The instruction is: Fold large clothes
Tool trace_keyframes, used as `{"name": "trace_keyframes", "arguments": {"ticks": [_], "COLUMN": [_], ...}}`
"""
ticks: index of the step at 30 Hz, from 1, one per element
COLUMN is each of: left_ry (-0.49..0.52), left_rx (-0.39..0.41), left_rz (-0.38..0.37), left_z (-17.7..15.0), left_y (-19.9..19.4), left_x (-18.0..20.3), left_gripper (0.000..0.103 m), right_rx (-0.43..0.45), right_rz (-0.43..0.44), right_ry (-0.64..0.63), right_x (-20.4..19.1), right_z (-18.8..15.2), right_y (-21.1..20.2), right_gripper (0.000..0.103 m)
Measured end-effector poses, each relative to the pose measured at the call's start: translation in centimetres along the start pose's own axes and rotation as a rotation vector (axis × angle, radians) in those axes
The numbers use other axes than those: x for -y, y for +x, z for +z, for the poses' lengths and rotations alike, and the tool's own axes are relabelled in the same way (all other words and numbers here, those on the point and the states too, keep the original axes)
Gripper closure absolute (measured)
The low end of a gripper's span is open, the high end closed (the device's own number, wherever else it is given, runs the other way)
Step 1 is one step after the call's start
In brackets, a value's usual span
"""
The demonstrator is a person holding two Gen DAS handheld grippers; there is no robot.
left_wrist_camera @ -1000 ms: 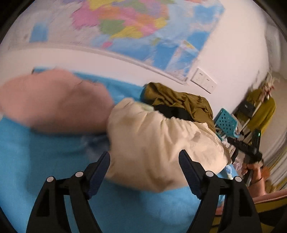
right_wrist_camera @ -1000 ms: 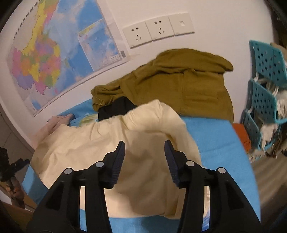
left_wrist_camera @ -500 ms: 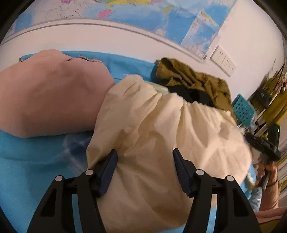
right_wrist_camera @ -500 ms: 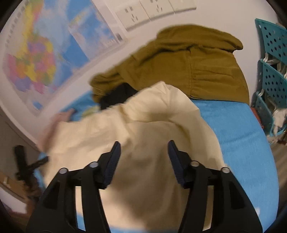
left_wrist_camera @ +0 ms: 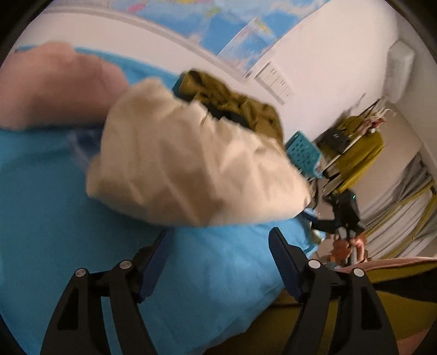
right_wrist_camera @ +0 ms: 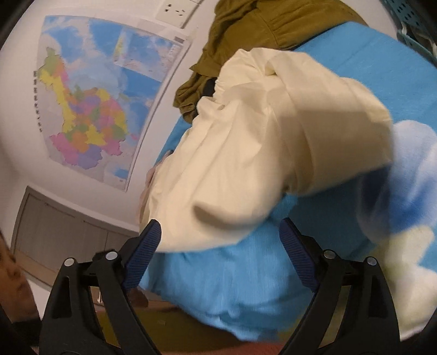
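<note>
A large colourful map poster hangs on the white wall, with white wall sockets beside it. A teal perforated plastic basket sits by a cluttered rack draped in mustard-yellow cloth. Grey panelled cabinets stand below the map.

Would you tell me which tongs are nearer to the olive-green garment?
Hard to separate, perhaps the right tongs. Both sit at the cream garment's near edge; the olive-green garment lies beyond it for the left tongs too.

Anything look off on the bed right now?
Yes: the cream cotton garment lies bunched and creased on the blue bedcover, not flat. An olive-green garment sits crumpled behind it by the wall.
</note>
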State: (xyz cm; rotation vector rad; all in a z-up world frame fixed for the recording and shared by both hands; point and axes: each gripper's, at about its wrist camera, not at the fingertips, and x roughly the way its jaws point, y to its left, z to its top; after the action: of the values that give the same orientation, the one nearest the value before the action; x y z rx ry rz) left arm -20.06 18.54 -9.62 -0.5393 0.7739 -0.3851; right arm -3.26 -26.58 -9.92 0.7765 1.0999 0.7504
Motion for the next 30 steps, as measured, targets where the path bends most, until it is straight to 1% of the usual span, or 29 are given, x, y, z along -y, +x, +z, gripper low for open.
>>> {"name": "trace_keyframes", "arguments": {"ticks": [2,3,4,6,7,9,12,15,16,18,19,20,21,24,25,26,27,29,30], "left_ry": [-0.056,-0.109,-0.14,-0.163,-0.181,-0.213,-0.266,-0.298,-0.298,-0.29,-0.289,-0.298,-0.303,-0.322,-0.322,-0.319,-0.318,-0.326,-0.324], "left_rx": [-0.011,-0.012,-0.016,0.015,0.021,0.037,0.053,0.046,0.034,0.012,0.007,0.005,0.004,0.002,0.002,0.001,-0.001,-0.007,-0.008], "left_rz": [-0.007,-0.017,-0.03,-0.032,-0.048,-0.063,-0.073,-0.051,-0.033,0.019,0.033,0.031,0.028,0.029,0.032,0.037,0.039,0.033,0.032], "left_z": [0.0,0.3,0.5,1.2,1.8,2.6,3.9,5.0,5.3,5.6,5.7,5.9,5.9,5.8,5.7,5.6,5.8,6.1,6.2], "left_y": [1.0,1.7,2.2,2.6,3.1,3.6,4.4,5.3,5.7,6.5,6.7,6.9,6.9,7.0,6.9,6.9,7.1,7.3,7.4], "left_x": [-0.7,-1.5,-1.9,-2.3,-2.5,-2.9,-3.4,-3.5,-3.4,-3.1,-3.0,-3.2,-3.4,-3.9,-4.1,-4.0,-4.0,-4.1,-4.0], "left_gripper": [0.028,0.027,0.027,0.027,0.027,0.027,0.027,0.028,0.029,0.037,0.038,0.039,0.043,0.053,0.054,0.057,0.06,0.063,0.066], "right_rx": [-0.001,0.003,0.018,0.055,0.078,0.101,0.14,0.191,0.202,0.219,0.214,0.216,0.219,0.225,0.22,0.218,0.212,0.194,0.186], "right_rz": [-0.017,-0.017,-0.031,-0.047,-0.055,-0.063,-0.126,-0.166,-0.177,-0.194,-0.217,-0.227,-0.223,-0.18,-0.168,-0.175,-0.18,-0.151,-0.131], "right_ry": [-0.002,-0.007,0.003,0.03,0.055,0.076,0.076,0.091,0.097,0.097,0.081,0.081,0.086,0.099,0.092,0.09,0.089,0.09,0.084], "right_x": [-0.4,-0.6,-0.7,-0.4,-0.3,-0.3,-1.1,-1.5,-1.7,-2.0,-2.2,-2.4,-2.4,-2.0,-1.9,-1.7,-1.4,-0.9,-0.7], "right_z": [0.6,0.8,1.1,1.5,1.8,2.3,2.7,3.5,3.9,4.5,4.8,4.9,5.0,5.4,5.6,5.6,5.6,5.6,5.6], "right_y": [1.1,1.6,1.9,1.8,1.9,2.3,3.6,4.7,5.2,6.1,6.7,6.8,6.9,6.9,7.0,7.0,7.1,7.2,7.0], "right_gripper": [0.012,0.012,0.012,0.01,0.01,0.006,0.005,0.005,0.004,0.004,0.004,0.004,0.004,0.005,0.012,0.019,0.033,0.051,0.056]}}
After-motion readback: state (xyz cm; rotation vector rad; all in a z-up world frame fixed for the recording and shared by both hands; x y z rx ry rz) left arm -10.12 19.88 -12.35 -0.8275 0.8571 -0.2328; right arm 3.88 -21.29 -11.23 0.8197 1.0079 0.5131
